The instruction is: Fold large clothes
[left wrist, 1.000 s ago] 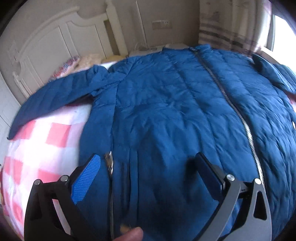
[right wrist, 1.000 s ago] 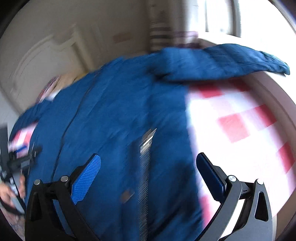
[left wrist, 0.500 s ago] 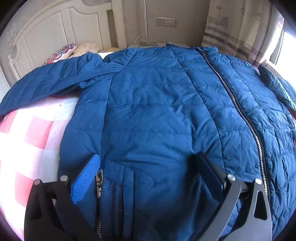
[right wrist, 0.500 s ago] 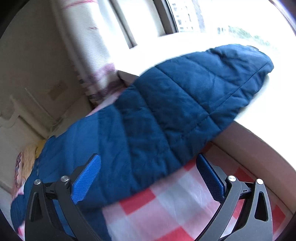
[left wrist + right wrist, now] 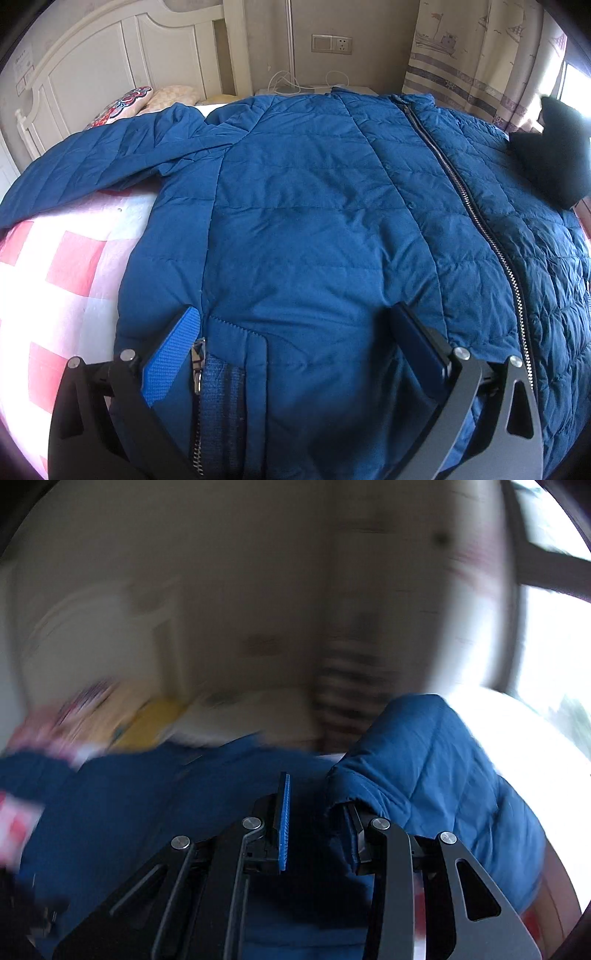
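While the jacket [image 5: 314, 221] lies flat, zipped, front up on the checked bed [image 5: 55, 273], the left gripper [image 5: 295, 332] hovers wide open over its hem, nothing between the fingers, one blue pad [image 5: 173, 354] just beside the pocket zip [image 5: 197, 365]. One sleeve [image 5: 92, 166] stretches toward the headboard [image 5: 110, 62]. Right view blurred: right gripper [image 5: 317, 812] jaws closing, narrow gap, with the other sleeve [image 5: 436, 771] bunched against the right finger and raised off the bed; whether the pads press it yet, cannot tell. Curtain [image 5: 472, 55] and window behind.
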Motion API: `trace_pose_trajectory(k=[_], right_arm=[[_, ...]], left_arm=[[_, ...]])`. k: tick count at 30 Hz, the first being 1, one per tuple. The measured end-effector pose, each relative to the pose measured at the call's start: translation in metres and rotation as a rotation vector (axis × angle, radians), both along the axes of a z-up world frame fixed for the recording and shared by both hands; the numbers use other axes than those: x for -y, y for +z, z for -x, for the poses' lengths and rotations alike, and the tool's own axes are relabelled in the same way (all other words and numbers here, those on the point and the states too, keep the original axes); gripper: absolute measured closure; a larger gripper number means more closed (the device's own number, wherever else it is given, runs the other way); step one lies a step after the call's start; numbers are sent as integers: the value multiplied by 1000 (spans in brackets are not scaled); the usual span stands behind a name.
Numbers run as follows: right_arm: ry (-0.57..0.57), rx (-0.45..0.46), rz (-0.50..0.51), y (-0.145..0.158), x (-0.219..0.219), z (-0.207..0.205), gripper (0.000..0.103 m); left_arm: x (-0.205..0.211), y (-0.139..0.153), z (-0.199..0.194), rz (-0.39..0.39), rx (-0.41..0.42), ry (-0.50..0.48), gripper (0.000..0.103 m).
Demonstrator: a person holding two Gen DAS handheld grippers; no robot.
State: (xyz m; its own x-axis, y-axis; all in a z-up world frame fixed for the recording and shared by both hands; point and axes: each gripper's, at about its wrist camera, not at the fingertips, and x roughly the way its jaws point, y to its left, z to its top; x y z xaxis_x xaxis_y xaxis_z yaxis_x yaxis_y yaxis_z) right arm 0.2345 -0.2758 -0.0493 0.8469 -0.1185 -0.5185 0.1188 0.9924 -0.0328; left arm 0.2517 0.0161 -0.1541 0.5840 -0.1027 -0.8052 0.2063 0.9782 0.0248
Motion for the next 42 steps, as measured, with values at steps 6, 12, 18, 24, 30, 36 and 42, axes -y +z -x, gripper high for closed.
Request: trace_pose_trajectory(k=[6,12,18,24,30,36,42], right_arm=[[129,-411,104,-100,-50,-40,50],[140,-351,-152,-73,-10,-12,28],[-32,-154,-647,-57,85,52,27],[-226,-120,-959,-94,157,51,24],[-332,-14,-961,-95,184,25,42],[-236,65,-571,-21,129,-10,59],[186,115,-90,59,-53,-53,58]], left_arm=[[0,0,0,1,1,-1,2],[0,1,-1,-1,2,-1,2],[0,0,0,-2,3,-2,2],[0,0,-1,-1,3,-2,2],[0,1,-1,3,4,-2,2],[-1,1,0,-2,5,-2,2],[0,1,0,-1,6,-2,2]])
